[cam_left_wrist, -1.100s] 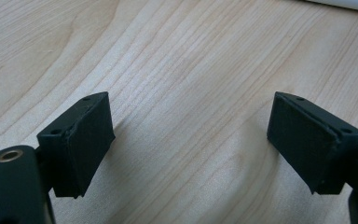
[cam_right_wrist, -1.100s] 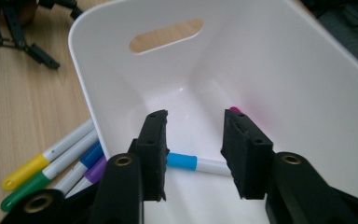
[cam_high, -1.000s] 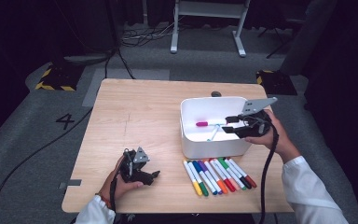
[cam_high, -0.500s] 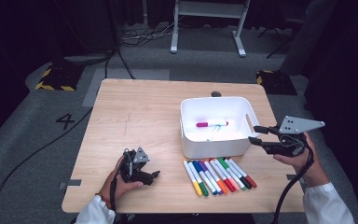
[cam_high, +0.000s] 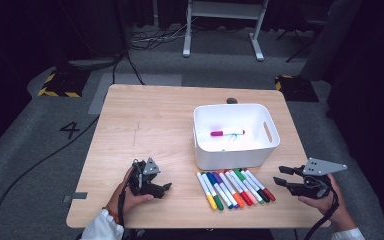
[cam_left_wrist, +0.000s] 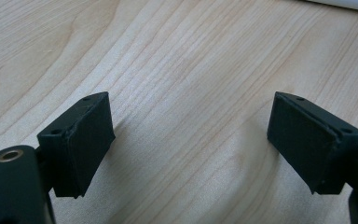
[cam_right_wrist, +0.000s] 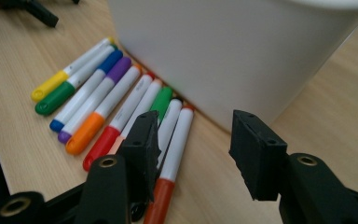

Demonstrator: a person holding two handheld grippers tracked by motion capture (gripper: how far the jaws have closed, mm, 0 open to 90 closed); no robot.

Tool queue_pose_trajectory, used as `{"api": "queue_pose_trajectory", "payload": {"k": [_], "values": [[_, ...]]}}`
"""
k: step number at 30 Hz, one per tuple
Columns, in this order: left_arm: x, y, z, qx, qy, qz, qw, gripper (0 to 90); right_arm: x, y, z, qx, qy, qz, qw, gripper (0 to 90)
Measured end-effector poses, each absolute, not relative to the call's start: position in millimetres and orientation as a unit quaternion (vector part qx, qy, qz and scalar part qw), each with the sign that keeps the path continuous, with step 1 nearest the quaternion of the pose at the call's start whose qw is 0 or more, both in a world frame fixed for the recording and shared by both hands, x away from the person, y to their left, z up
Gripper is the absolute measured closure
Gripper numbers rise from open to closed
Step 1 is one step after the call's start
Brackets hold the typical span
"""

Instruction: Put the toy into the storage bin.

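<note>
A white bin (cam_high: pixel 260 150) stands right of the table's middle, and a pink marker (cam_high: pixel 224 133) lies inside it. Several coloured markers (cam_high: pixel 235 189) lie side by side in front of the bin. My right gripper (cam_high: pixel 280 175) hangs at the table's front right edge, just right of that row and pointing left at it. In the right gripper view its jaws (cam_right_wrist: pixel 196 126) stand open and empty before the bin's wall (cam_right_wrist: pixel 242 51), above the markers (cam_right_wrist: pixel 98 102); they have just been opening. My left gripper (cam_high: pixel 167 187) rests on the table at front left, open with only wood between its fingers (cam_left_wrist: pixel 191 109).
The wooden table (cam_high: pixel 150 125) is bare on its left half and at the back. A small dark object (cam_high: pixel 231 100) sits at its back edge. On the floor beyond lie cables (cam_high: pixel 145 40), a striped block (cam_high: pixel 60 84) and a white stand's legs (cam_high: pixel 220 30).
My right gripper has moved from above the bin's right side out to the right and down, toward the table's front right edge. The left gripper has stayed put.
</note>
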State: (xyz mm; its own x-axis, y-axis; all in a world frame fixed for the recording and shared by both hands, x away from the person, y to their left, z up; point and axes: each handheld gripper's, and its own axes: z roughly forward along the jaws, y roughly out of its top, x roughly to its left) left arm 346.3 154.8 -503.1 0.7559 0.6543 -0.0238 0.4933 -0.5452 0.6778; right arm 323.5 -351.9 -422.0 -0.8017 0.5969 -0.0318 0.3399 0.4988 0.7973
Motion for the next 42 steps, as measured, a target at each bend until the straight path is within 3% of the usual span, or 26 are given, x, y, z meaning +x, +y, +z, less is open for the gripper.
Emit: {"api": "queue_pose_trajectory", "payload": {"k": [15,30,37,42], "values": [[346.3,154.8,-503.1,0.871,0.329,0.117,0.345,14.6,325.0,-340.7,-478.2,0.289,0.877,0.367,0.116,51.7],[346.3,154.8,-503.1,0.871,0.329,0.117,0.345,14.6,341.3,-362.8,-492.1,0.321,0.868,0.355,0.133,61.3],[346.2,154.7,-503.1,0.871,0.33,0.117,0.345,14.6,349.7,-362.0,-494.4,0.313,0.868,0.364,0.131,63.1],[346.3,154.8,-503.1,0.871,0.329,0.117,0.345,14.6,351.0,-354.8,-494.8,0.301,0.87,0.366,0.134,69.4]]}}
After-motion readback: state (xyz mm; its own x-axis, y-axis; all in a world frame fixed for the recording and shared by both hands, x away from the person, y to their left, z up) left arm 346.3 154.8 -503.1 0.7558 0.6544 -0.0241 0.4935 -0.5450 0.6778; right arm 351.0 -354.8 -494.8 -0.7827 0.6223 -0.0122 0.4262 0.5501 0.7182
